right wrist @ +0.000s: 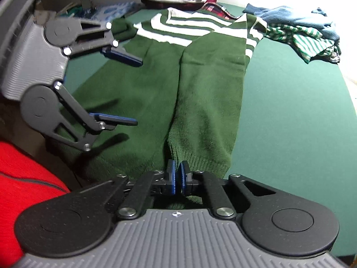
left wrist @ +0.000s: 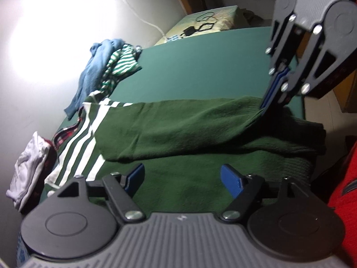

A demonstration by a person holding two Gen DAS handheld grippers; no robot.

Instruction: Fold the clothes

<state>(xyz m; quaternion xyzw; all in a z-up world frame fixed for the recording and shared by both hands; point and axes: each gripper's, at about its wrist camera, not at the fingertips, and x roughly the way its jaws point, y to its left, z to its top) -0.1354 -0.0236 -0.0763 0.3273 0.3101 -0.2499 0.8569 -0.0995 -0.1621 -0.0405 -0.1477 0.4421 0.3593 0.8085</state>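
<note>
A dark green sweater (right wrist: pixel 156 84) with white chest stripes lies flat on the green table (right wrist: pixel 290 116); it also shows in the left wrist view (left wrist: pixel 183 178). One sleeve (right wrist: pixel 207 102) is folded over the body (left wrist: pixel 178 125). My right gripper (right wrist: pixel 177 176) is shut on the sleeve's ribbed cuff, seen from the left wrist view (left wrist: pixel 271 99) at the sweater's hem end. My left gripper (left wrist: pixel 181 177) is open and empty, just above the sweater's body; it also shows in the right wrist view (right wrist: pixel 136 91).
A blue garment (left wrist: pixel 98 67) and a green-striped one (left wrist: pixel 121 64) lie piled by the wall. White and red clothes (left wrist: pixel 31 163) are stacked beyond the collar. Cables and a charger (left wrist: pixel 196 28) lie on a further surface. A red-clad person (right wrist: pixel 20 189) stands at the near edge.
</note>
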